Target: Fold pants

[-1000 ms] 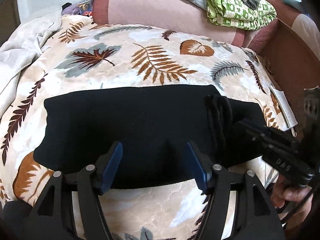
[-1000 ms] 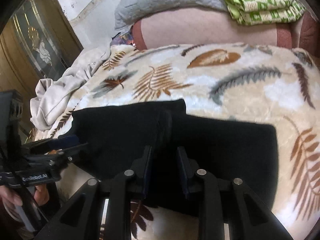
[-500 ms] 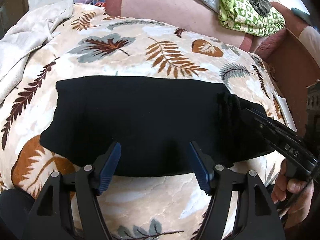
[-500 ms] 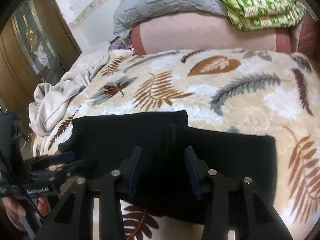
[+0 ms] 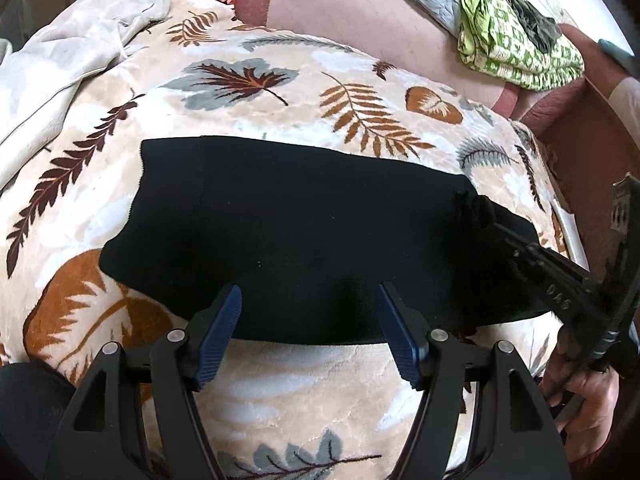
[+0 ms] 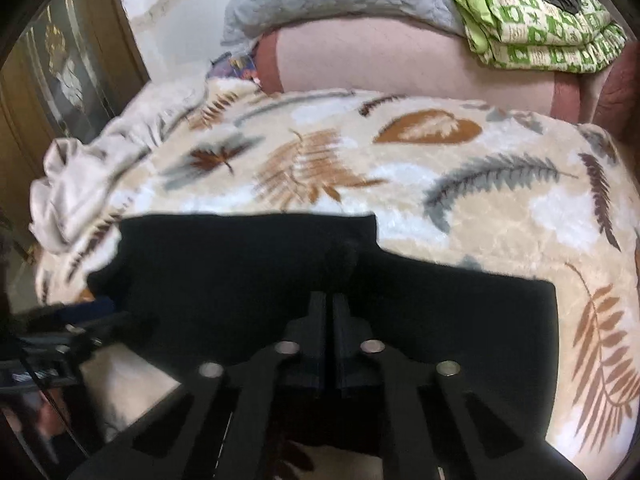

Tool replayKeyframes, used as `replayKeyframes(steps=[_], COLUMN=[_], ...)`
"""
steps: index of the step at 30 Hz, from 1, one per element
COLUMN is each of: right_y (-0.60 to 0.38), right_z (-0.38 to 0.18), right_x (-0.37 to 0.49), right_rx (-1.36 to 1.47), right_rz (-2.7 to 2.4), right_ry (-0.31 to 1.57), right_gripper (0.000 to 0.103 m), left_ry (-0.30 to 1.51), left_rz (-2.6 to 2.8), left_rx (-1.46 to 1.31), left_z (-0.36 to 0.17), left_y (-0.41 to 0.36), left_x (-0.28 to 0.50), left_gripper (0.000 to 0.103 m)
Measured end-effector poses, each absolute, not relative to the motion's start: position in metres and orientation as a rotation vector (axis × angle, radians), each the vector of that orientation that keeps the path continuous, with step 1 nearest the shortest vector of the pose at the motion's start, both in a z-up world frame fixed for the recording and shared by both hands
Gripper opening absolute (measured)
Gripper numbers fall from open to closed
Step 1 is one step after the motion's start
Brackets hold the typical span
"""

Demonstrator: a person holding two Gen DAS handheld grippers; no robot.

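Note:
The black pants (image 5: 304,236) lie folded in a long band across the leaf-print blanket (image 5: 256,80). My left gripper (image 5: 310,300) is open, its blue pads either side of the near edge of the pants, holding nothing. In the right wrist view the pants (image 6: 248,280) fill the lower middle. My right gripper (image 6: 330,300) has its fingers pressed together over a bunched ridge of black fabric at the fold; whether cloth is pinched between them does not show. The right gripper also shows in the left wrist view (image 5: 500,236) at the right end of the pants.
A crumpled beige sheet (image 5: 72,52) lies at the blanket's left. A pink bolster (image 6: 400,60) with a grey quilt and green patterned bedding (image 6: 540,28) lines the back. A wooden cabinet (image 6: 60,80) stands at left. A brown bed frame (image 5: 580,152) borders the right.
My right gripper closed from open to fingers together over the fabric ridge. My left gripper stayed open and drew back slightly toward the near edge of the pants.

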State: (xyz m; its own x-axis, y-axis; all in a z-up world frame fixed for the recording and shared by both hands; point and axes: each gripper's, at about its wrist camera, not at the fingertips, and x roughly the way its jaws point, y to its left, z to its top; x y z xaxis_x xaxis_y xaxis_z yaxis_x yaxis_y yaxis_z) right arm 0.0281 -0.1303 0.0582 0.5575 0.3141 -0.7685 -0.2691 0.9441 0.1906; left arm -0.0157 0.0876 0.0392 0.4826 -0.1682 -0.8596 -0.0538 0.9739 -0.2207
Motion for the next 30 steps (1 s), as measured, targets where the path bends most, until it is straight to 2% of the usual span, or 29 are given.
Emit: replayKeyframes(steps=[5,7,9,10,12,21,24,30], right_y=[-0.127,-0.129,-0.133,-0.135,-0.135,-0.111,-0.103,-0.083], right_z=[0.045,0.04,0.044,0.049,0.059,0.079,0.079,0.079], right_x=[0.038,0.036,0.033,0.031,0.027,0.025,0.028,0.04], right_rx=[0.077,0.097,0.125,0.144,0.149,0.102,0.109,0.063], right_rz=[0.346,0.353,0.367,0.386,0.41,0.48,0.501,0.552], right_ry=[0.949,0.955,0.951,0.947,0.921,0.875,0.876,0.884], right_gripper=[0.002,0.007,0.015,0.026,0.039,0.04,0.049,0.05], left_ry=[1.071,1.075,1.073,1.073,1.073,1.069,1.08,1.108], left_rz=[-0.049,-0.044,-0.041,-0.039,-0.039,-0.039,-0.025,0.032], left_rx=[-0.231,-0.234,-0.234,-0.233,-0.234,-0.258,-0.293,-0.402], left_z=[0.037,0.036,0.036,0.036,0.036,0.041,0.04,0.029], left_y=[0.09,0.09,0.089,0.089,0.089,0.093,0.101,0.122], left_x=[-0.018,-0.019,-0.019,-0.02,-0.02,-0.027,-0.034,-0.049], left_gripper=[0.069,0.069,0.069,0.069,0.069,0.075,0.076,0.077])
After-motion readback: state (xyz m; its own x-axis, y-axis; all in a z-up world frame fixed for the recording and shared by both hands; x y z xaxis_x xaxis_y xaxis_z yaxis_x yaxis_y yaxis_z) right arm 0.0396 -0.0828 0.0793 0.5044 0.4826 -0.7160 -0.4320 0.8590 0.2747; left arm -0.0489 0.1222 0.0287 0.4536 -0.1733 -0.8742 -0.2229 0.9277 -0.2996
